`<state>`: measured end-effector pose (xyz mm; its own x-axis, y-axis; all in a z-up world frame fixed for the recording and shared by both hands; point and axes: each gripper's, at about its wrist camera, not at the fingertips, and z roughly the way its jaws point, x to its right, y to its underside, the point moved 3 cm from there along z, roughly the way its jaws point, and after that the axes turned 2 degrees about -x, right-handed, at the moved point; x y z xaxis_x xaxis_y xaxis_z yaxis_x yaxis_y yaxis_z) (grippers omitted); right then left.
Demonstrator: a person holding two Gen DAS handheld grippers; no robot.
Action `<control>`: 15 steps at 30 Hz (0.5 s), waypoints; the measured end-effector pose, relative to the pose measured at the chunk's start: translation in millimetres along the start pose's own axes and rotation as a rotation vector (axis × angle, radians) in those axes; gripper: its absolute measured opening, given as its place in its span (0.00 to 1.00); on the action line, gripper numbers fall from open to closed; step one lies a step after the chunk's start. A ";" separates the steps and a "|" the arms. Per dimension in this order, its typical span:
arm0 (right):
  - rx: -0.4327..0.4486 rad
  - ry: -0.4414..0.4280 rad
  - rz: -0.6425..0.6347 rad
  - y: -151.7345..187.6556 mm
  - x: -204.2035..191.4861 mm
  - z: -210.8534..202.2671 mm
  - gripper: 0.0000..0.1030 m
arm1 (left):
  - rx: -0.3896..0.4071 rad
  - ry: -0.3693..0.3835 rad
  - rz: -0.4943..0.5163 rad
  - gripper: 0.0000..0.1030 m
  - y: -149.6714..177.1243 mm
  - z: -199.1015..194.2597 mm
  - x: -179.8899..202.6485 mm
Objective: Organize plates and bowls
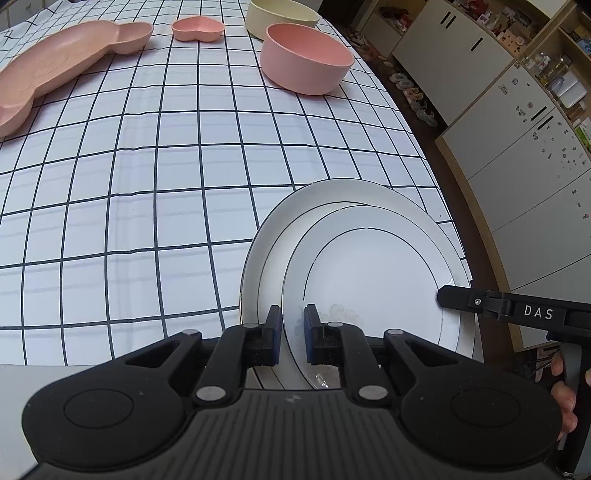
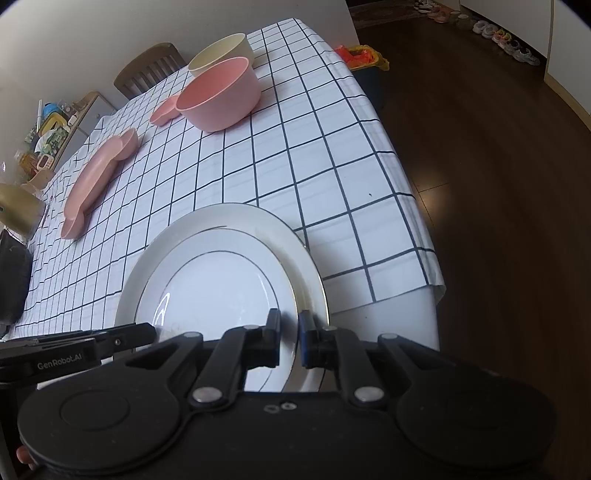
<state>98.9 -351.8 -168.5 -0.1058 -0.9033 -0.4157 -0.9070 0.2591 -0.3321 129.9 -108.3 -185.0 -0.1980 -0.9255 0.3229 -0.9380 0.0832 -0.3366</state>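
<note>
A small white plate (image 1: pixel 373 273) lies on a larger white plate (image 1: pixel 266 236) at the near right corner of the checked table. My left gripper (image 1: pixel 291 328) has its jaws either side of the small plate's near rim, with a narrow gap showing. My right gripper (image 2: pixel 290 334) straddles the same small plate (image 2: pixel 221 284) at its right rim, above the large plate (image 2: pixel 310 273); its fingers (image 1: pixel 454 297) show in the left wrist view. A pink bowl (image 1: pixel 306 59), a cream bowl (image 1: pixel 280 16), a pink heart dish (image 1: pixel 197 29) and a long pink tray (image 1: pixel 59 66) stand at the far side.
The table's right edge (image 2: pixel 413 206) drops to a dark wood floor. White cabinets (image 1: pixel 517 122) stand beyond it. A wooden chair (image 2: pixel 147 70) and a cluttered shelf (image 2: pixel 51 129) lie past the far side. A dark bin (image 2: pixel 365 70) sits by the far corner.
</note>
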 end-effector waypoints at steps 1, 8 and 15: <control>-0.001 -0.004 0.003 -0.2 0.5 0.4 0.08 | -0.001 0.002 -0.002 0.11 0.0 -0.3 -0.7; -0.003 -0.012 0.004 -1.4 0.5 1.8 0.08 | -0.022 0.003 -0.007 0.12 -1.9 -0.1 -1.0; -0.006 -0.011 -0.007 -1.8 -1.4 2.0 0.07 | -0.040 -0.004 0.002 0.12 -3.3 -2.5 -0.6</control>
<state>101.6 -350.4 -169.0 -0.0953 -0.9013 -0.4227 -0.9102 0.2508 -0.3296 132.4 -107.0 -181.9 -0.1992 -0.9267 0.3187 -0.9482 0.1002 -0.3015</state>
